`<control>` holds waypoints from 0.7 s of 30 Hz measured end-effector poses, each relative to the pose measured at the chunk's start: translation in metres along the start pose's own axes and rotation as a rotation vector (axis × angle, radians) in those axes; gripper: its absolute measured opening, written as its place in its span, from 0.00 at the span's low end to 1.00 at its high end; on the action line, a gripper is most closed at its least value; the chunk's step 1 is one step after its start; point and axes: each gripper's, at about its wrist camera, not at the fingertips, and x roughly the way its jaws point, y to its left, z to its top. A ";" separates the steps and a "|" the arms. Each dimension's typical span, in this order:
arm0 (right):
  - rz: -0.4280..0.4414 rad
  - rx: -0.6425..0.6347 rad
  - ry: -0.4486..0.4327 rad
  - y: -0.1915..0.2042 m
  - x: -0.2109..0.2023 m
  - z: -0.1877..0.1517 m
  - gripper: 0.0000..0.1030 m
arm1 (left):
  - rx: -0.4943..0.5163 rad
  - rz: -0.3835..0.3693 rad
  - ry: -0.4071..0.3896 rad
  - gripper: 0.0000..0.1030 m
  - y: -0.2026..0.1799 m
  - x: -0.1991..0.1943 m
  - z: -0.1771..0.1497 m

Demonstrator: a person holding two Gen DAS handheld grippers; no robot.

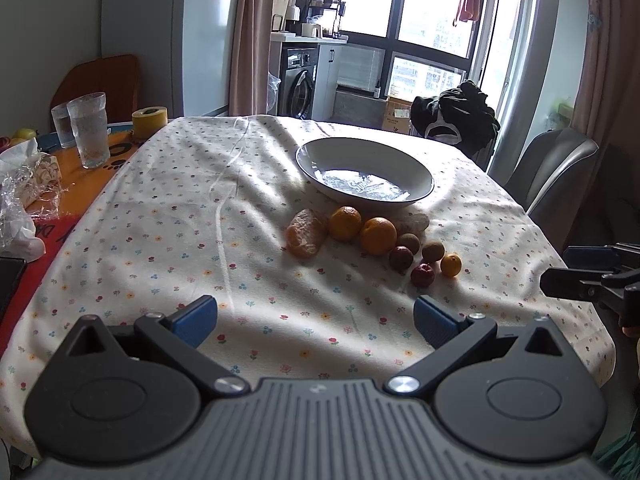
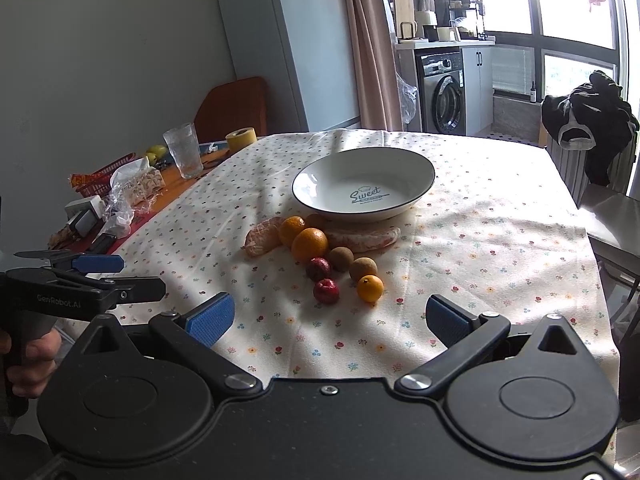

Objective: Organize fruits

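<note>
On my far left sit two ribbed glasses (image 1: 89,130) and a yellow tape roll (image 1: 149,117) on the orange table edge beyond the floral tablecloth (image 1: 160,240). My left gripper (image 1: 316,322) hovers low over the cloth, blue pads spread wide, nothing between them. In the right wrist view its black side reads "GenRobot.AI", and a hand (image 2: 28,360) wraps its handle.

Moving across: the fruit pile lies just in front of the plate. A peeled mandarin (image 1: 306,233) sits leftmost, then two oranges (image 1: 362,229) touching each other, with another peeled piece (image 2: 366,239) tucked against the plate's base. Nearer me are two brown kiwis (image 1: 420,246), two dark red fruits (image 1: 412,266) and one small orange citrus (image 1: 451,264), loosely clustered.

Behind them, the white plate (image 2: 320,200) with its dark rim holds nothing, and I read "Sweet" printed in blue inside; the smaller line beneath is too fine to make out.

My right gripper (image 2: 330,322) is likewise wide open and holding nothing, short of the fruit. Far right, a dark garment (image 1: 456,116) is draped over a chair.
</note>
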 end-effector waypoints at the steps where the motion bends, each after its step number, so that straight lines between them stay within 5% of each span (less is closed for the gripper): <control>1: 0.000 0.001 0.000 0.000 0.000 0.000 1.00 | 0.000 0.001 -0.002 1.00 0.000 0.000 0.000; 21: -0.002 -0.004 -0.001 0.001 0.000 0.000 1.00 | -0.005 0.005 -0.009 1.00 0.003 -0.001 0.001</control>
